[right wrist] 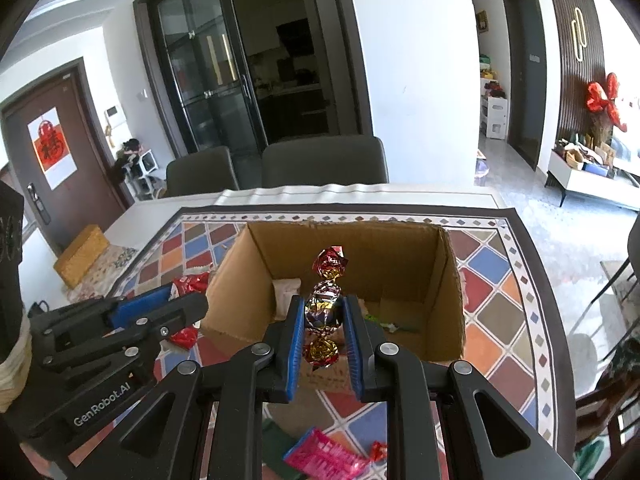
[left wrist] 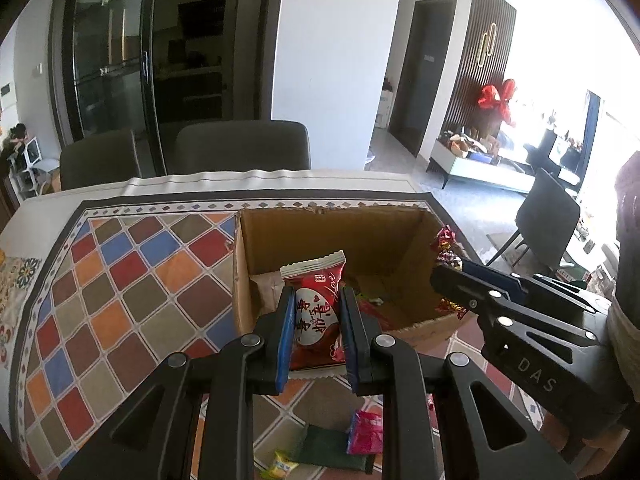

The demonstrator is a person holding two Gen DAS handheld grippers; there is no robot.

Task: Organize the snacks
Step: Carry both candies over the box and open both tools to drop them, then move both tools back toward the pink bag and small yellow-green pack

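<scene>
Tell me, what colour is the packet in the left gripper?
Red packet with white heart; clearest in left wrist view.

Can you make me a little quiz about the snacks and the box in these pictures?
1. True or false: the left tool holds a red packet with a white heart on it.
2. What does the right tool hold? A) a green bag B) a shiny foil-wrapped candy C) nothing
3. Fill in: both snacks are held up at the open cardboard ____.

Key
1. True. The packet sits clamped between the blue pads.
2. B. The candy is twisted at both ends, pinched at its middle.
3. box. It stands on the checked tablecloth, and a pink packet lies on the cloth outside it.
</scene>
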